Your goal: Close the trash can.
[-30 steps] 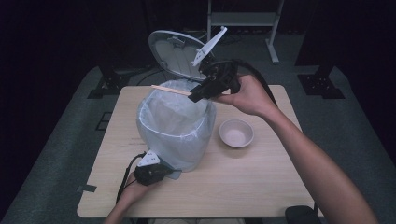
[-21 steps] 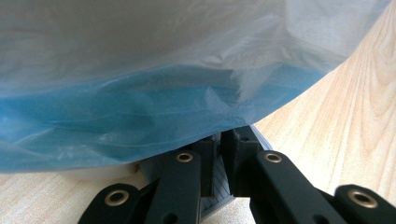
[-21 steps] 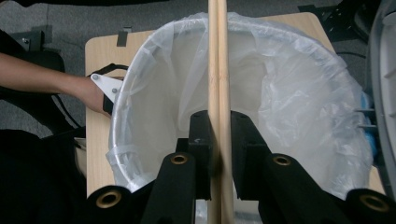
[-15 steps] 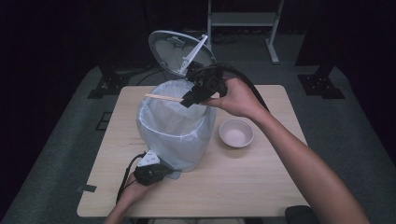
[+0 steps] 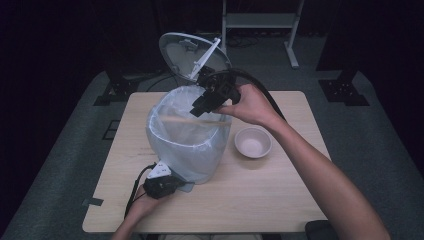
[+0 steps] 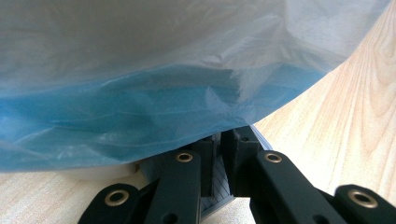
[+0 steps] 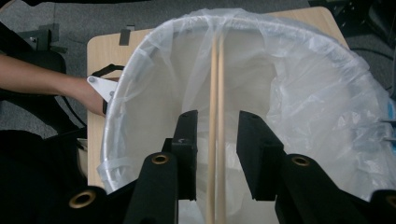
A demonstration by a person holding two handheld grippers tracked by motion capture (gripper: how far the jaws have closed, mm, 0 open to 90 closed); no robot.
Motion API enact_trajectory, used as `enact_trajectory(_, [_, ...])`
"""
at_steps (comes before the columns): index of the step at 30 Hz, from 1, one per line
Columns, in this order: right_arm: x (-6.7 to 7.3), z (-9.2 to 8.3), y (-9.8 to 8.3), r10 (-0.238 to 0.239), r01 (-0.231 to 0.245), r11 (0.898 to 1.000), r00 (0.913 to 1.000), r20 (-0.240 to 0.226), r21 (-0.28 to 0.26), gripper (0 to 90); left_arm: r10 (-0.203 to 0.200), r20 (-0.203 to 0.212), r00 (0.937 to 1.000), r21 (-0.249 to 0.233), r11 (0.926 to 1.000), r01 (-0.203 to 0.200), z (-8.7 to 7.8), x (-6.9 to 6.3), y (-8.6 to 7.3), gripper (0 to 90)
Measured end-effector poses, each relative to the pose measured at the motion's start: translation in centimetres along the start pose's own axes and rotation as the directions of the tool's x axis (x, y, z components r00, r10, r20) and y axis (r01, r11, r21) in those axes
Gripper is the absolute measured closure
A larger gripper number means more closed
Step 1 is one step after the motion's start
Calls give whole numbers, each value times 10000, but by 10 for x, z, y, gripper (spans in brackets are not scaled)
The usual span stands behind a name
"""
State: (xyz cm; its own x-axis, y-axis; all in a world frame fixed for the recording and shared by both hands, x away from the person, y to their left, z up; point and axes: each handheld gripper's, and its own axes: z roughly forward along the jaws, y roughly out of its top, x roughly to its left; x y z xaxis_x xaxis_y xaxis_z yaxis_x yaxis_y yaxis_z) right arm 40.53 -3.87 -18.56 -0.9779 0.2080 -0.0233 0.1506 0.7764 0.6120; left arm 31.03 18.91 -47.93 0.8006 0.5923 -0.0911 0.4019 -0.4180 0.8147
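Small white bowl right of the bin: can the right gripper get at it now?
Probably yes. The small white bowl sits uncovered on the wooden table, close by the right gripper, whose jaws have just been opening around the wooden chopsticks over the plastic-lined bin.

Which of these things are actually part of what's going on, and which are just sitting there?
In use: lined bin, its open lid, pedal gripped by left claw, chopsticks loose between right claw jaws, which have just been opening.
Lying about: white bowl, metal stand behind table.
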Motion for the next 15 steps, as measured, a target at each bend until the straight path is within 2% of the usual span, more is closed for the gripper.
enact_trajectory(5, [1, -8, -6, -85, 84, 9997, 9999, -59, -209, 656, 5, -3, 10000, 1, 10000, -5, 0, 0, 0, 841])
enact_trajectory(15, [1, -26, -29, 217, -216, 9987, 9998, 10, -466, 646, 14, -10, 10000, 11, 10000, -14, 0, 0, 0, 842])
